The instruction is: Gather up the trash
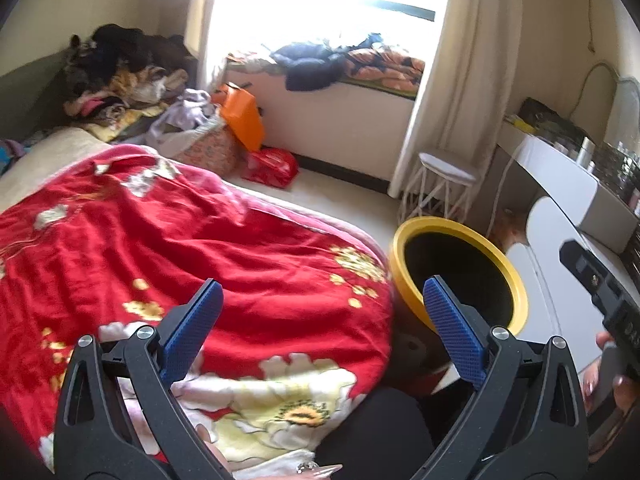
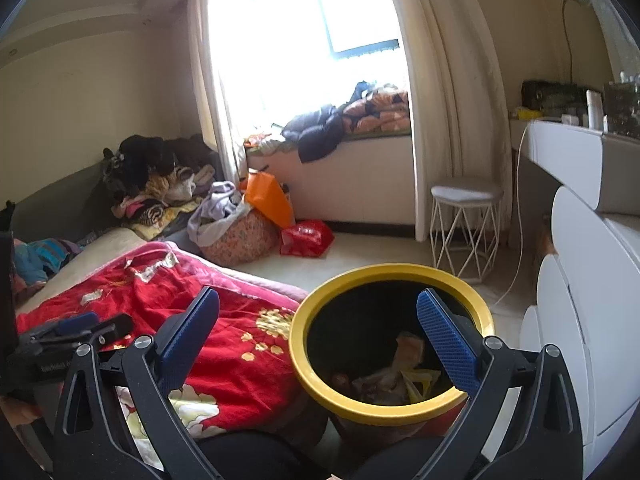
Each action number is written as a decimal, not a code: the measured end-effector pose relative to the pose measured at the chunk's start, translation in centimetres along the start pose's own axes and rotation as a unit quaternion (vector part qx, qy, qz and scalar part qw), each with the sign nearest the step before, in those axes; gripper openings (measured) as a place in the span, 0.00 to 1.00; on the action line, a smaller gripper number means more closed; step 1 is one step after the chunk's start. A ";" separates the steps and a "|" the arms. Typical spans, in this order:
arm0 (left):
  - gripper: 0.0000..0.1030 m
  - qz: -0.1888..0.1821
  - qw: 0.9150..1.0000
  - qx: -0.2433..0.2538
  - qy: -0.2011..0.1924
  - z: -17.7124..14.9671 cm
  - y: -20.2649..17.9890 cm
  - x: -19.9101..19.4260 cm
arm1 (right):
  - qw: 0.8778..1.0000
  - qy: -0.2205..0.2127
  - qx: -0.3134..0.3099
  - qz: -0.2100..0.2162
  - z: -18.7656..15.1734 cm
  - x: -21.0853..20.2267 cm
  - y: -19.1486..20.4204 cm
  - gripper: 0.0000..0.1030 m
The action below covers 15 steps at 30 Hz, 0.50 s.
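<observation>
Both spread wide, empty: left hand-held gripper (image 1: 324, 300) hovering over the red blanket (image 1: 160, 248), right hand-held gripper (image 2: 320, 312) facing the yellow-rimmed bin (image 2: 394, 406).

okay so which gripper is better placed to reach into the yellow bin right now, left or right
Right, probably. The right gripper is open with the yellow-rimmed bin almost directly under it, trash visible inside. The left gripper, also open, hangs mostly over the red blanket, the bin off to its side.

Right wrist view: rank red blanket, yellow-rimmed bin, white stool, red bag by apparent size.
Largest to smallest as they look:
1. red blanket
2. yellow-rimmed bin
3. white stool
4. red bag
The bin sits nearest the camera and fisheye stretches it, so true size against the stool is unsure.
</observation>
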State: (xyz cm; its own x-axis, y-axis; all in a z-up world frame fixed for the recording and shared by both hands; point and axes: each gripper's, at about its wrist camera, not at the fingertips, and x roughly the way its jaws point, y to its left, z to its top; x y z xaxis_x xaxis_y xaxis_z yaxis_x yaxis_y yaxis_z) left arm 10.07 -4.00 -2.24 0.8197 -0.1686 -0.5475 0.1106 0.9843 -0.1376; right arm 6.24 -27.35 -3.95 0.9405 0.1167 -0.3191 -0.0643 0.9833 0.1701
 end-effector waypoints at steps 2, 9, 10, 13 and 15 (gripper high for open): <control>0.90 0.008 1.000 -0.007 -0.012 -0.3 0.5 -0.6 | 1.000 -0.019 -0.003 -0.003 -0.4 -0.5 0.5 0.94; 0.90 0.036 0.998 -0.012 -0.044 -1.7 1.7 -2.3 | 0.995 -0.094 -0.030 -0.016 -1.9 -2.7 2.2 0.94; 0.90 0.038 0.998 -0.011 -0.050 -2.0 1.7 -2.5 | 0.994 -0.099 -0.033 -0.017 -2.1 -2.9 2.2 0.94; 0.90 0.040 0.997 0.001 -0.071 -2.5 1.3 -3.2 | 0.993 -0.112 -0.044 -0.016 -2.5 -3.1 2.6 0.94; 0.90 0.037 0.996 0.009 -0.079 -2.9 0.9 -3.4 | 0.991 -0.123 -0.047 -0.019 -2.7 -3.2 2.6 0.94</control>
State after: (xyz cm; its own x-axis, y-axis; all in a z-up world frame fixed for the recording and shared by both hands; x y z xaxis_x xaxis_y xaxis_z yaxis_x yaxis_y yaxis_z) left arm 5.73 -2.63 -2.86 0.9043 -0.0864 -0.4180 0.0551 0.9947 -0.0865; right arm 2.17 -24.79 -5.04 0.9949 0.0536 -0.0851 -0.0475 0.9963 0.0713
